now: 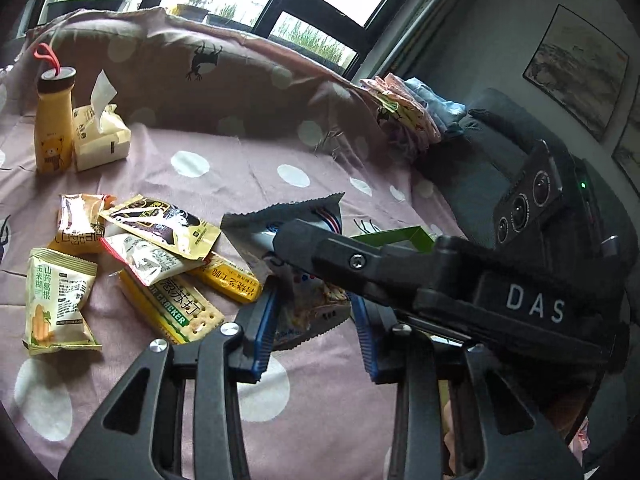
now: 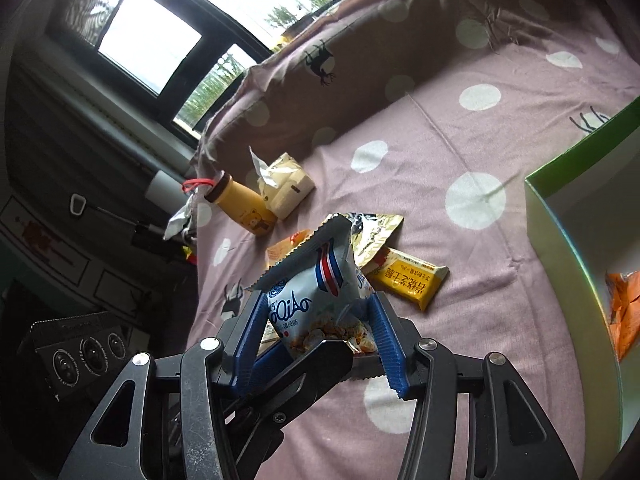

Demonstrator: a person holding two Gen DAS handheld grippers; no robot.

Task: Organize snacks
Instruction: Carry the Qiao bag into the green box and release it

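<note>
A light blue snack bag [image 2: 320,296] stands upright between the blue pads of my right gripper [image 2: 318,312], which is shut on its lower half. In the left wrist view the same bag [image 1: 308,300] sits between the pads of my left gripper [image 1: 316,312], which look spread and not pressing it. The right gripper's black body [image 1: 440,280] crosses over the bag there. A pile of snack packets [image 1: 160,256] lies on the pink dotted sheet to the left. A green box [image 2: 568,248] with an orange packet [image 2: 624,312] inside stands at the right.
A yellow bear bottle [image 1: 54,128] and a tissue pack [image 1: 100,136] stand at the back left of the bed. A brown pillow [image 1: 200,76] runs along the back under the windows. Folded cloths [image 1: 408,108] lie at the back right.
</note>
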